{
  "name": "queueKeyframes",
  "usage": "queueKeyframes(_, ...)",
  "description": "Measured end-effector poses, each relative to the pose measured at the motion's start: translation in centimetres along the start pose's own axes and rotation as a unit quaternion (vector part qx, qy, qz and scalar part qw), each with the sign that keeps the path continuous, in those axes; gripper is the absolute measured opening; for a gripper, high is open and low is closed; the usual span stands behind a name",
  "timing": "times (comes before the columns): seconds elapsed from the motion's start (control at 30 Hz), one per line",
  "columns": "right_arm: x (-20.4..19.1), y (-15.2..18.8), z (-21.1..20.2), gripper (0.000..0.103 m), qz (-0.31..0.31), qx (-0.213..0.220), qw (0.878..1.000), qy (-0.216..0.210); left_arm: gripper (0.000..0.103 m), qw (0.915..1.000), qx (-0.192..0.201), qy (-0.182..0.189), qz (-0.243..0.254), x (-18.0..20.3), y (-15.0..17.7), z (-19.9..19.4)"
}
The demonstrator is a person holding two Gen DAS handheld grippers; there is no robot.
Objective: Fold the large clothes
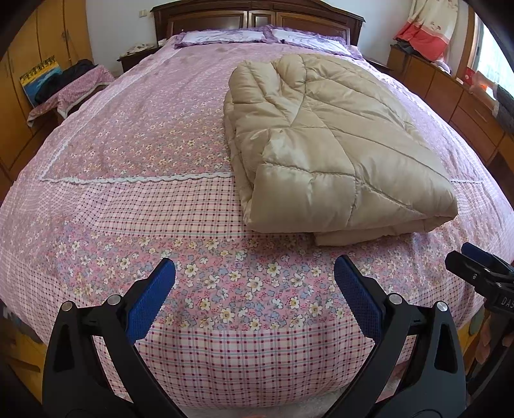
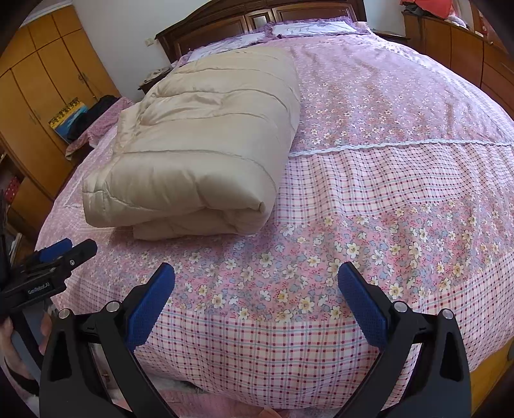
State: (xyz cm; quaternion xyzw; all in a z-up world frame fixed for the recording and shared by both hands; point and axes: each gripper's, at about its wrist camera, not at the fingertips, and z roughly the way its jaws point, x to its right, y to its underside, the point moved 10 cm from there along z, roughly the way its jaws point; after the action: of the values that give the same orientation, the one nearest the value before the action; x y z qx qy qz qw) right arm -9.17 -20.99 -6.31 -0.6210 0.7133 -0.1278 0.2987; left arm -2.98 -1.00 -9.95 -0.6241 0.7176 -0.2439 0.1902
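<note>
Your left gripper (image 1: pixel 254 279) and right gripper (image 2: pixel 256 283) both gape wide over the bed's (image 1: pixel 128 225) foot, holding nothing. The beige quilted coat (image 1: pixel 324 141) lies folded in a puffy bundle at one o'clock from your left gripper, eleven o'clock from your right.

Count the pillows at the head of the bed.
2: left pillow and right pillow, side by side against the headboard. The beige quilt might hide more.

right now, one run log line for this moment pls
garment: beige padded coat folded on bed | left gripper: jaws open, empty | right gripper: jaws open, empty
</note>
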Motion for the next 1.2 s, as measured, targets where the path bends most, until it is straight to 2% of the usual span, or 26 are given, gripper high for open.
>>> queueKeyframes(1.2, -0.41, 0.04, 0.17, 0.097, 0.001, -0.001, 1.0, -0.004, 0.098, 1.0, -0.006, 0.005, 0.0, -0.11, 0.11, 0.24)
